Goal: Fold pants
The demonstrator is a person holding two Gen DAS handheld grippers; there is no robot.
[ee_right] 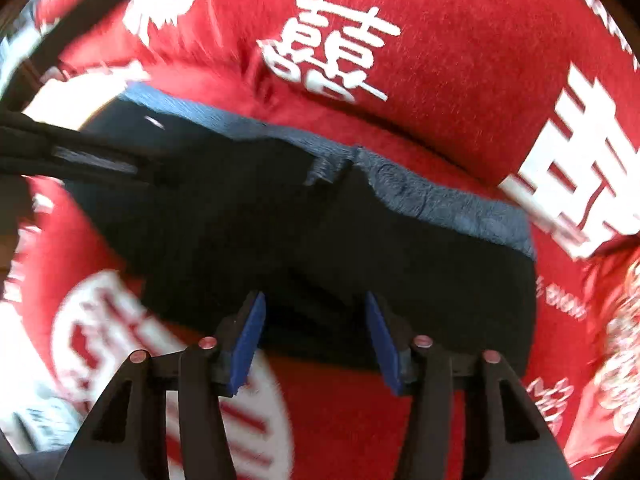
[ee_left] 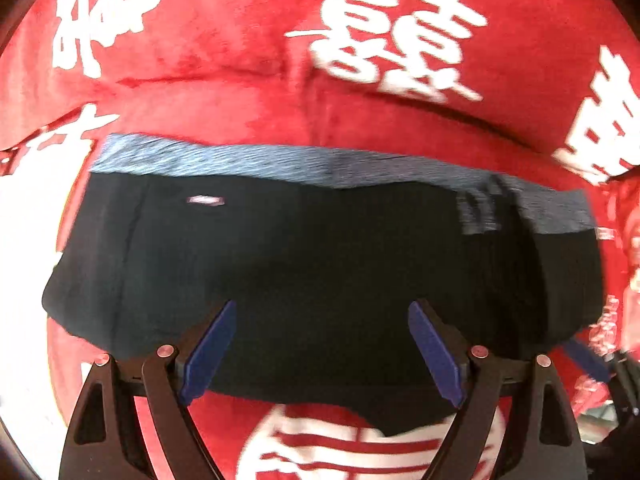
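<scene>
The left gripper (ee_left: 322,344) points steeply down with its two blue-padded fingers (ee_left: 208,354) spread wide. Nothing is caught between them; they hang over the near edge of the pants (ee_left: 304,264).

The right gripper (ee_right: 316,340) also points down, its blue pads (ee_right: 250,340) parted about halfway, with no cloth pinched between them. It sits over the near edge of the same garment, toward its right part.

The pants are dark, nearly black, and lie folded into a compact, wide rectangle. A blue-grey waistband (ee_left: 280,162) runs along the far edge, and a small pale label (ee_left: 206,200) shows near the far left corner in the left wrist view. In the right wrist view the waistband (ee_right: 440,200) slopes from upper left to lower right, with a rumpled notch near its middle.

In that same view the left gripper's dark frame (ee_right: 80,154) reaches in from the left edge above the pants.

Everything rests on a red plush blanket (ee_left: 224,52) printed with large white Chinese characters (ee_left: 392,32). Both views are somewhat blurred.
</scene>
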